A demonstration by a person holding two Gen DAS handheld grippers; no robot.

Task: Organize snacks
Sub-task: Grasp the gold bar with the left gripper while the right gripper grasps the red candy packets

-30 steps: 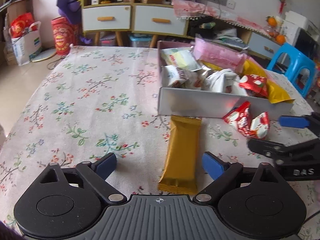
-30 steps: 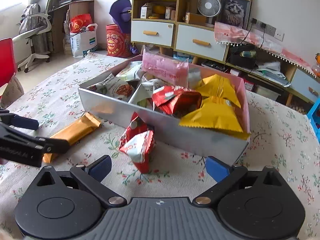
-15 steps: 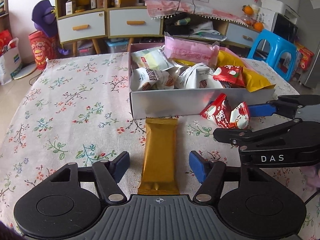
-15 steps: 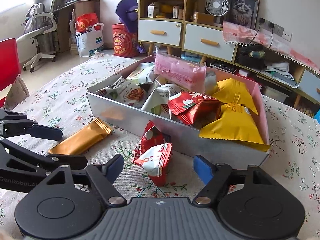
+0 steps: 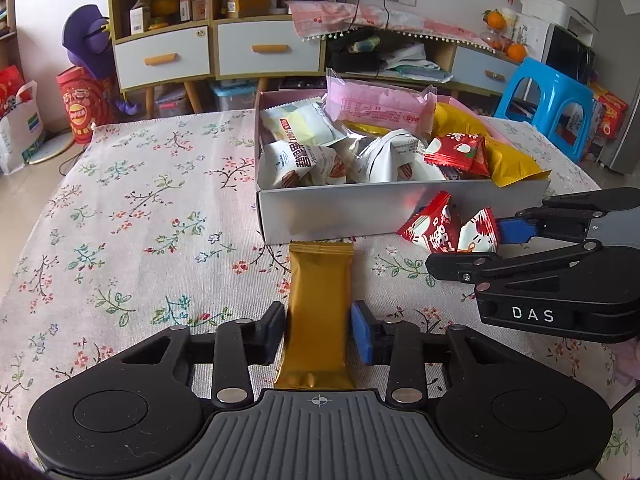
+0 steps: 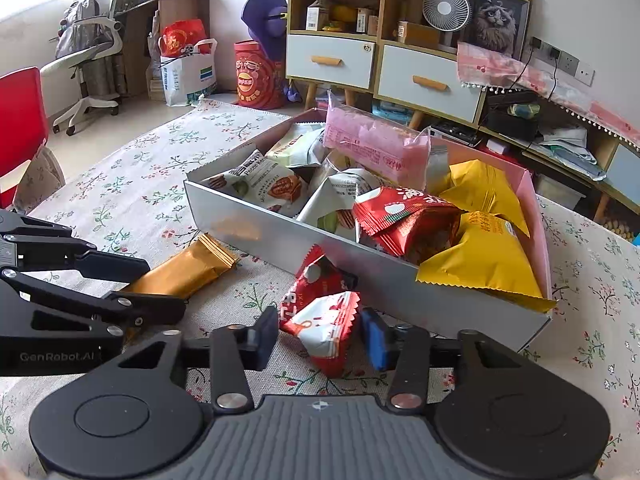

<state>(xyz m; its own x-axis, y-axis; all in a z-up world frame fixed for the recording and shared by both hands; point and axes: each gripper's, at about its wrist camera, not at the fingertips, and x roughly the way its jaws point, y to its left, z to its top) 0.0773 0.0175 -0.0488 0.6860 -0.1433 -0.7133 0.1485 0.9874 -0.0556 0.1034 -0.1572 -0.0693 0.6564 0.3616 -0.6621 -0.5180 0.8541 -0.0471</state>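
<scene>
A gold snack bar (image 5: 319, 312) lies on the flowered tablecloth in front of the grey box (image 5: 340, 216) of snacks. My left gripper (image 5: 319, 334) has its pads against both sides of the bar, shut on it. The bar also shows in the right wrist view (image 6: 188, 270). A red and white snack packet (image 6: 320, 320) lies against the box's front wall (image 6: 288, 240). My right gripper (image 6: 320, 340) has its fingers close on both sides of the packet, touching it. The packet also shows in the left wrist view (image 5: 448, 230), with my right gripper (image 5: 480, 244) around it.
The box holds several packets: a pink one (image 5: 376, 106), yellow ones (image 6: 484, 256), a red one (image 6: 404, 220), white ones (image 5: 304, 164). A blue stool (image 5: 548, 100) and drawers (image 5: 216, 52) stand beyond the table. A red chair (image 6: 20, 132) stands at the left.
Both grippers have moved forward over their snacks and closed: the left onto the gold bar, the right onto the red and white packet.
</scene>
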